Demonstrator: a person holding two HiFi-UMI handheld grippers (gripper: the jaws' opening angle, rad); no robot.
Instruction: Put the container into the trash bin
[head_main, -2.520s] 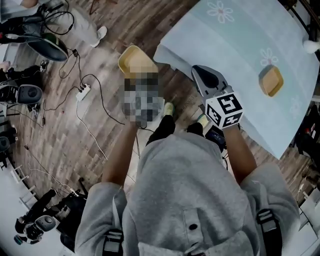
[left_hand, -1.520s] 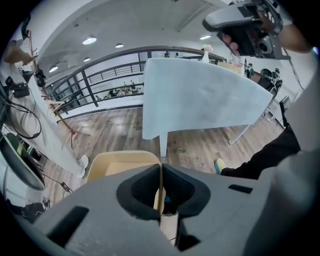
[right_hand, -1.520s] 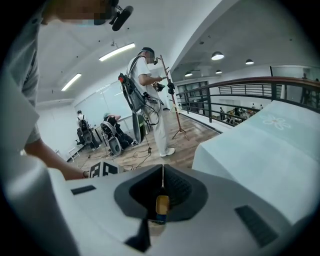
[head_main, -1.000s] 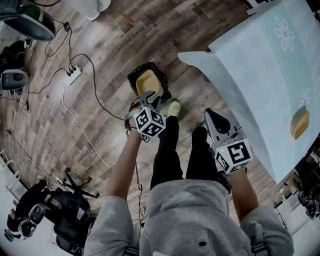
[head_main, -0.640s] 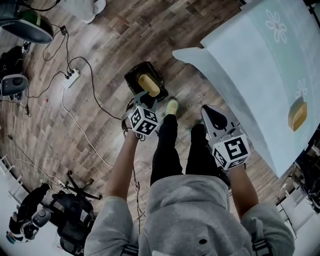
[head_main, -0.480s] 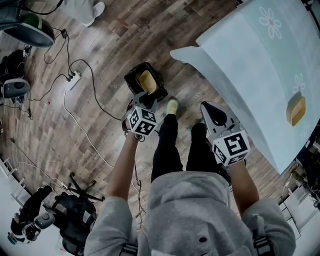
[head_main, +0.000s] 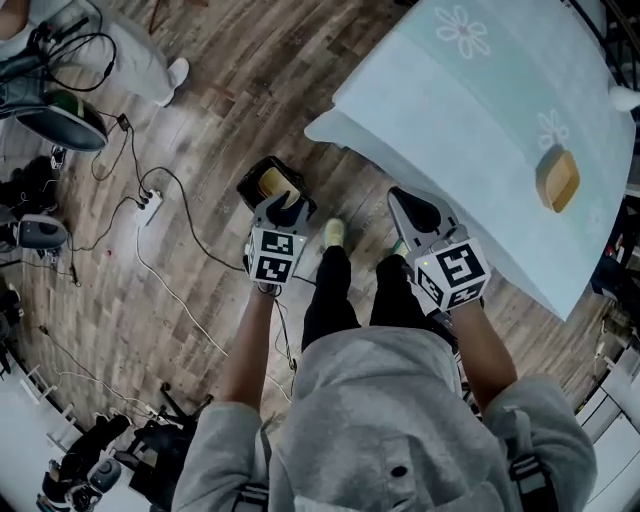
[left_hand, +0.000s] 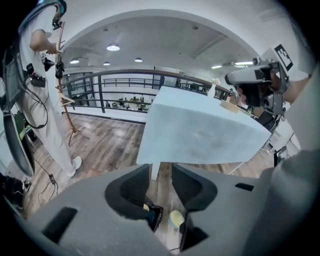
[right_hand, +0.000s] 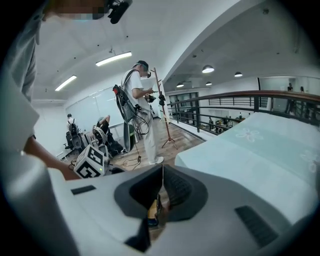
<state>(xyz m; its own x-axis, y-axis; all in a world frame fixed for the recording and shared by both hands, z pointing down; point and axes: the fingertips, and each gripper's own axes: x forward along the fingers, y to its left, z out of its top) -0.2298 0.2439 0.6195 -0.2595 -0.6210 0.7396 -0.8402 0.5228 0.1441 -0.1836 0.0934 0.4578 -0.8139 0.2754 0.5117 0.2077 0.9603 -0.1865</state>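
Your left claw hangs spread and empty above the bin, container inside, right claw closed empty; a second container sits on the counter

- No words, brands or numbers can be read anywhere.
- The only printed marks are black-and-white square patterns on the left cube and the right cube; they spell nothing legible.
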